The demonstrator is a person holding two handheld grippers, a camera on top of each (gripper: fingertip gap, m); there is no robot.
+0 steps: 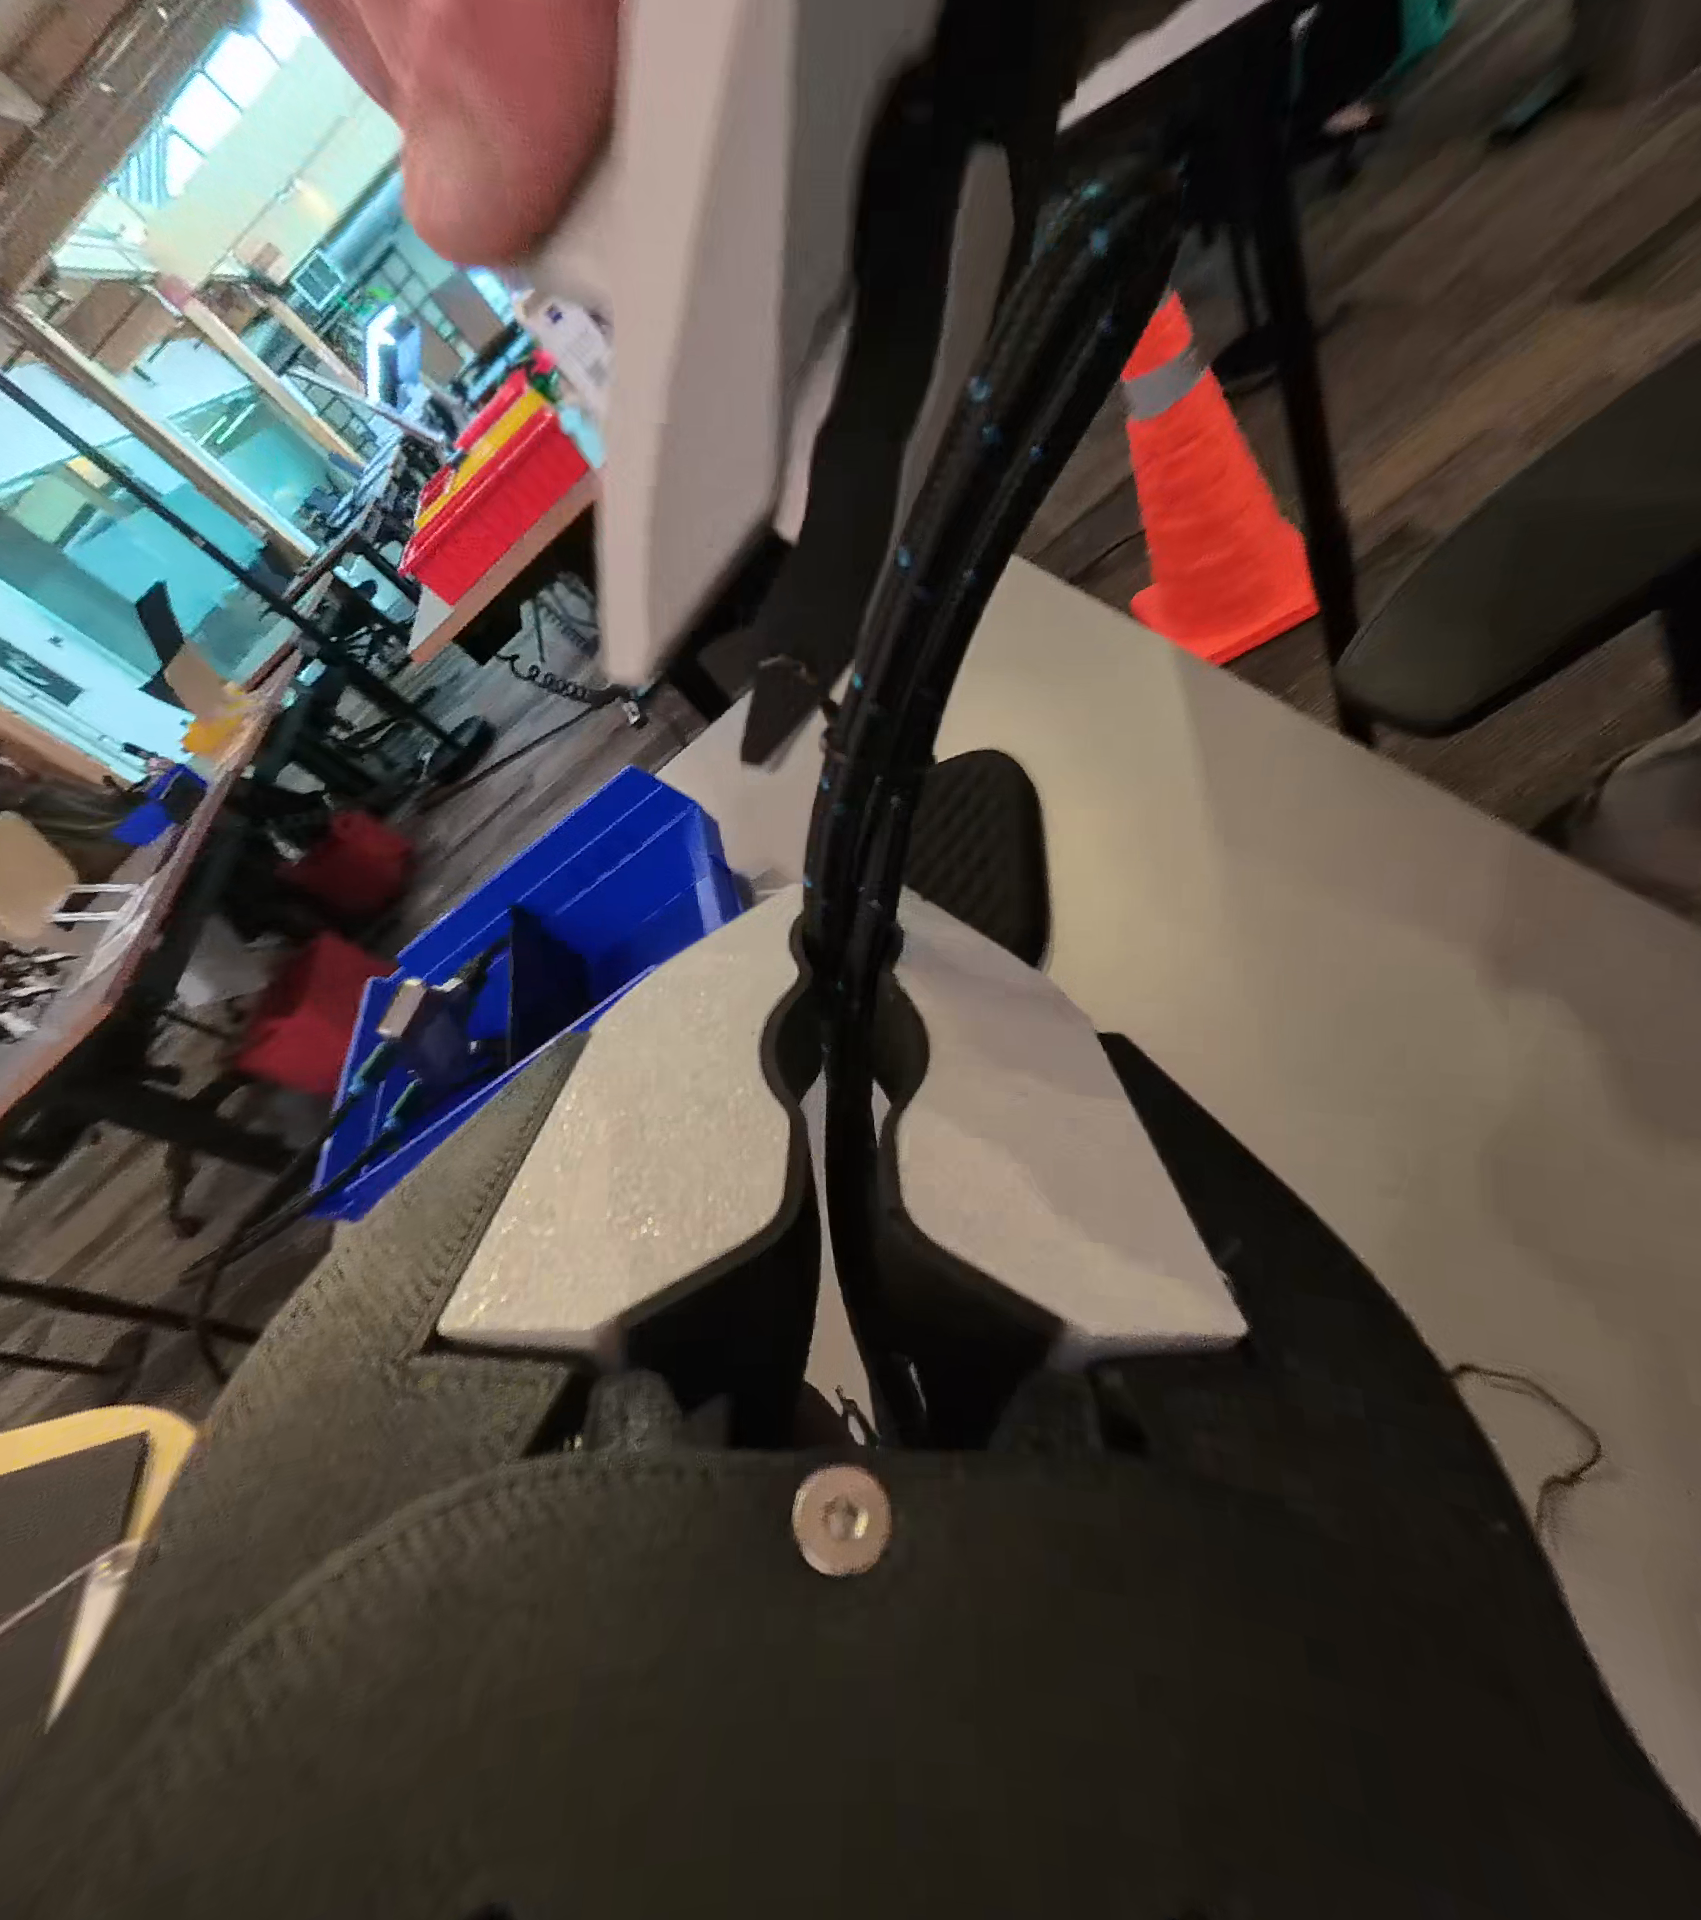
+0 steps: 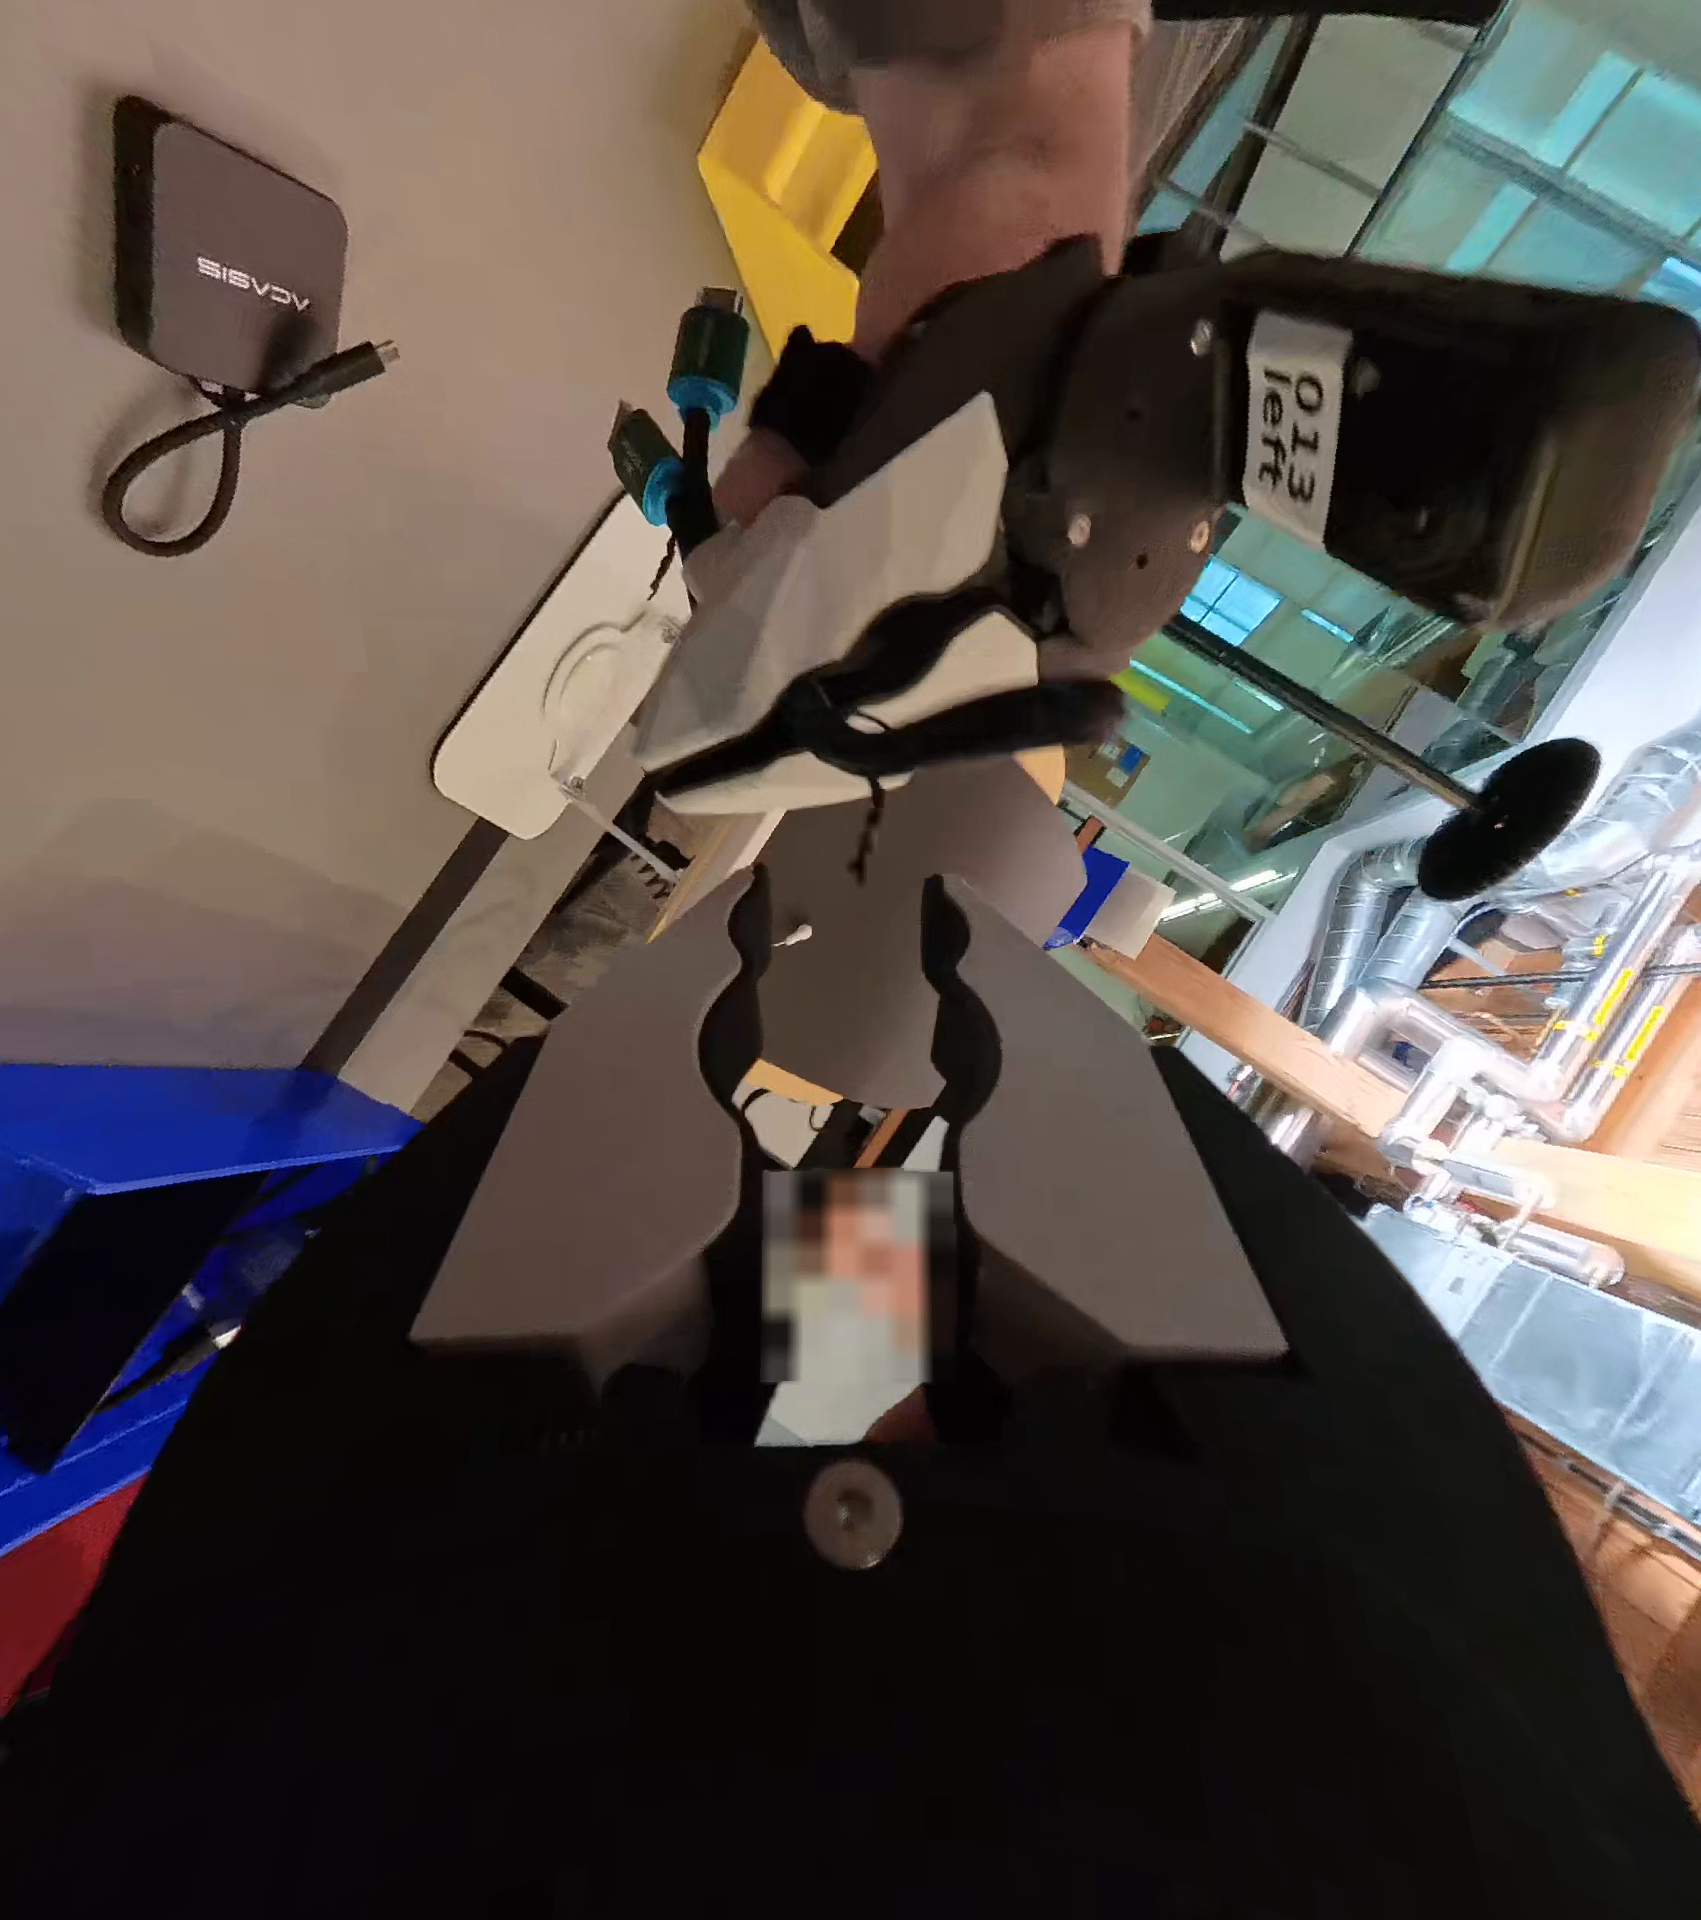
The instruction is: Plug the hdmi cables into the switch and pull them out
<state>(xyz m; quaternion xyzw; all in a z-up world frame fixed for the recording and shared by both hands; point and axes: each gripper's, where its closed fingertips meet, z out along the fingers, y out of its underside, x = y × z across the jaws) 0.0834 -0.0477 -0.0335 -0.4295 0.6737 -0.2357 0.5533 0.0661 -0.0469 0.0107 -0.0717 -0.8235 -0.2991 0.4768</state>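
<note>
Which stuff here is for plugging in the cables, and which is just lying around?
For the job:
- black braided HDMI cables with teal-collared plugs, held in the left gripper
- flat dark grey square switch box
- right gripper, open and empty

Just lying around:
- blue plastic bin
- orange traffic cone
- yellow plastic bin

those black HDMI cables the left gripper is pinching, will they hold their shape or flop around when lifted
The HDMI cables curve from the shut left gripper, so they probably bend yet spring. In the right wrist view the plug ends stick out unsupported, so short lengths seem stiff. The braided jacket likely grips well.
</note>
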